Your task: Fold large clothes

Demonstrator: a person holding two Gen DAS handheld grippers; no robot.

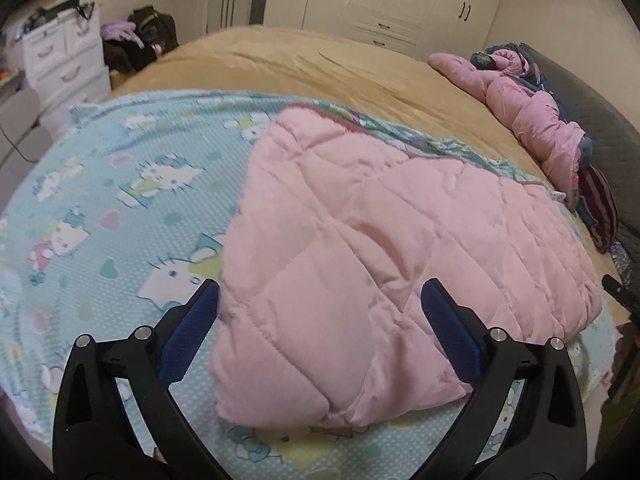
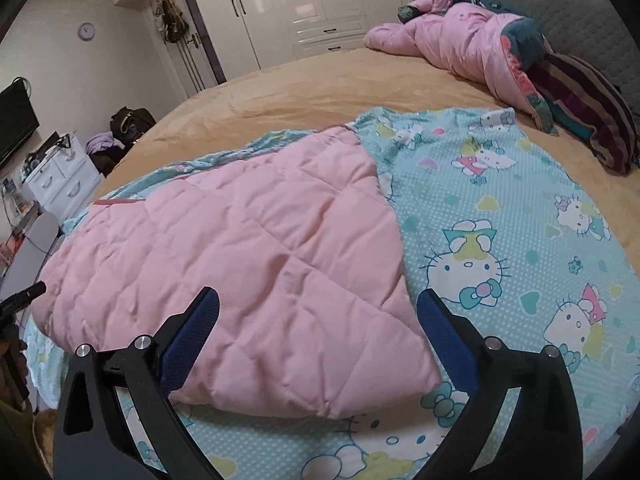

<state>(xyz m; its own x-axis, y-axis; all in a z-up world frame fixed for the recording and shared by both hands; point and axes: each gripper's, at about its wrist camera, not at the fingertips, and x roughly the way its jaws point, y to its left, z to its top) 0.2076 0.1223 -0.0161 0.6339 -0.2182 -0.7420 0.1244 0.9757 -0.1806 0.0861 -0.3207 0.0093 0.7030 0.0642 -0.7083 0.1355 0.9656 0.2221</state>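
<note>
A large quilt lies spread on the bed, blue cartoon-cat print side (image 1: 120, 184) up, with its pink quilted underside (image 1: 380, 248) folded over the middle. It also shows in the right wrist view, print side (image 2: 500, 216) at right and pink fold (image 2: 260, 248) at left. My left gripper (image 1: 320, 292) is open, its blue-padded fingers straddling the near left corner of the pink fold, holding nothing. My right gripper (image 2: 318, 300) is open over the near right corner of the pink fold, empty.
The tan bed sheet (image 1: 320, 64) stretches beyond the quilt. A crumpled pink duvet (image 2: 460, 36) and striped blanket (image 2: 588, 120) lie against the grey headboard (image 2: 580, 12). White wardrobes (image 2: 312, 0), a white drawer unit (image 1: 64, 56) and bags (image 1: 140, 40) stand around the bed.
</note>
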